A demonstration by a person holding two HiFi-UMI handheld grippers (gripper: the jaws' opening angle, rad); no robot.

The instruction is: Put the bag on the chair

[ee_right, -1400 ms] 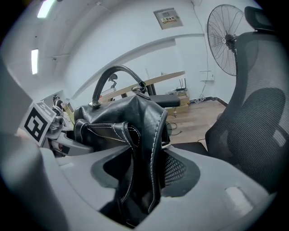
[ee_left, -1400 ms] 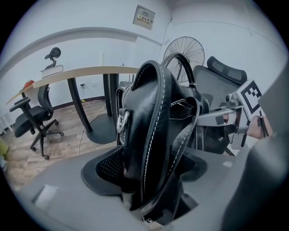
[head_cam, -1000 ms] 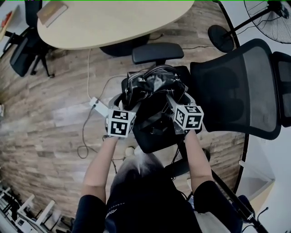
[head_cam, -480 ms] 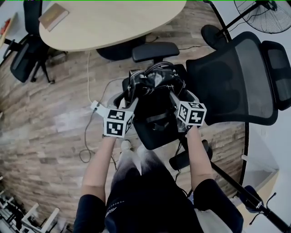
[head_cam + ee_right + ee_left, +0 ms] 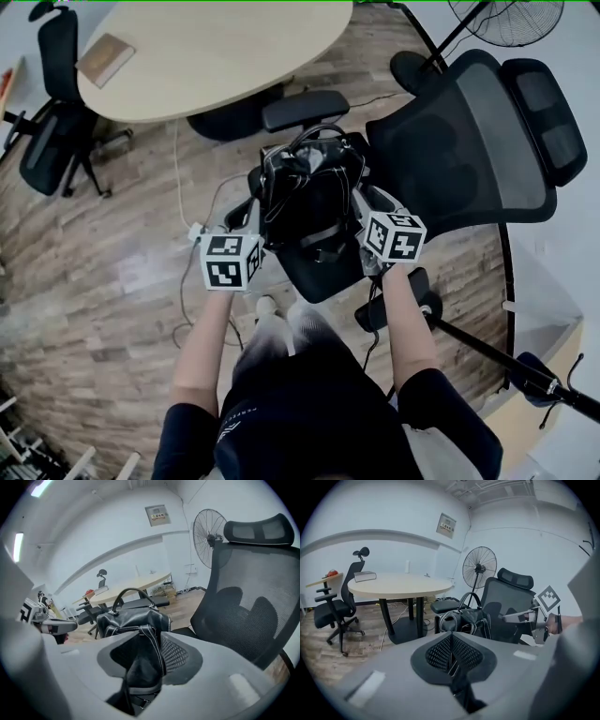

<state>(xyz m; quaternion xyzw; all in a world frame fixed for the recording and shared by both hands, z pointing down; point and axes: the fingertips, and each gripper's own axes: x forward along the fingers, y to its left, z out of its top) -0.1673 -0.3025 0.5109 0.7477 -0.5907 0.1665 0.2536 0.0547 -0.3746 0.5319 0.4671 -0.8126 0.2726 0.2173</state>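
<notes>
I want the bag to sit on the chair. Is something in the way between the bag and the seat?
No, nothing visible is in the way. The black leather bag is right over the seat of the black mesh office chair. Whether it touches the seat cannot be told.

A round table (image 5: 216, 47) is seen on wood floor (image 5: 94, 281), w/ a spare chair (image 5: 52, 122) at left; a fan (image 5: 479, 567) & sign (image 5: 446, 525) are set by white walls (image 5: 393, 517).

Left tongs (image 5: 451, 654) shut; right tongs (image 5: 149, 651) just closing on bag strap (image 5: 140, 672); forearms (image 5: 208, 337) stretched forward, tongs angled down
</notes>
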